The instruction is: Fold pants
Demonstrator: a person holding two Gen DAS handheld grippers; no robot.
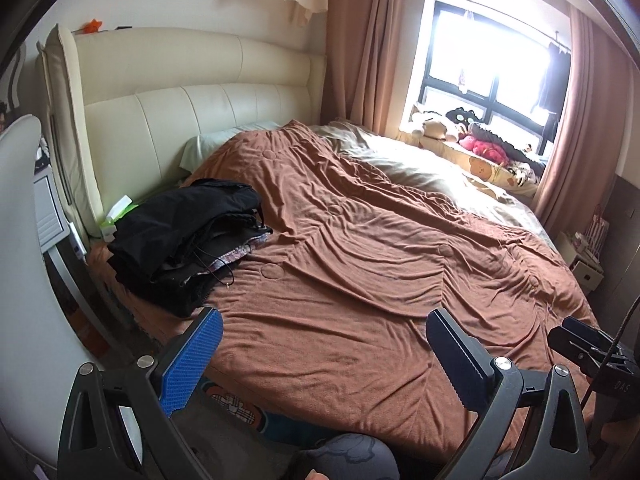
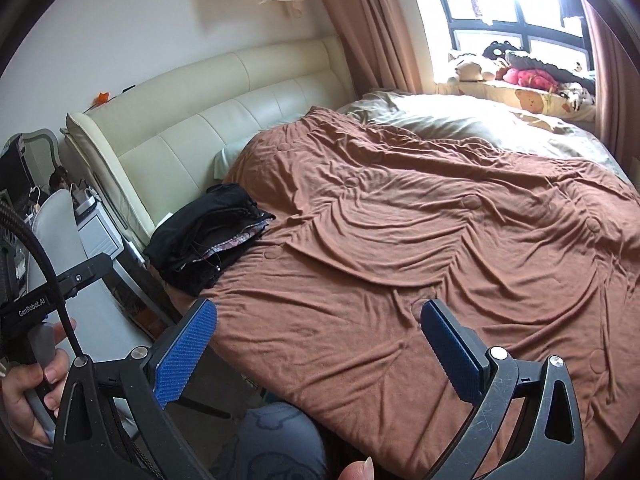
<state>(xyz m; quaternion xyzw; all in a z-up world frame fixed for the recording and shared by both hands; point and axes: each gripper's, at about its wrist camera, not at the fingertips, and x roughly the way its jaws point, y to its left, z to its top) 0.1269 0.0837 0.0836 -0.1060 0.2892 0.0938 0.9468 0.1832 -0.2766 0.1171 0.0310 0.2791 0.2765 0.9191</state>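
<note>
Above the near edge of the bed, the left gripper (image 1: 324, 344) and right gripper (image 2: 318, 336) hover with jaws wide apart, holding nothing. Beyond them spreads a wrinkled brown blanket (image 1: 360, 248), where a pile of dark pants (image 1: 188, 236) lies near the cream headboard (image 1: 192, 96). A curtained bright window (image 1: 492, 60) stands on the far side.

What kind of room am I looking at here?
A home bedroom, most likely: a large bed with a brown blanket and cream padded headboard, curtains at a window, and a pile of dark clothes on the bed.
</note>
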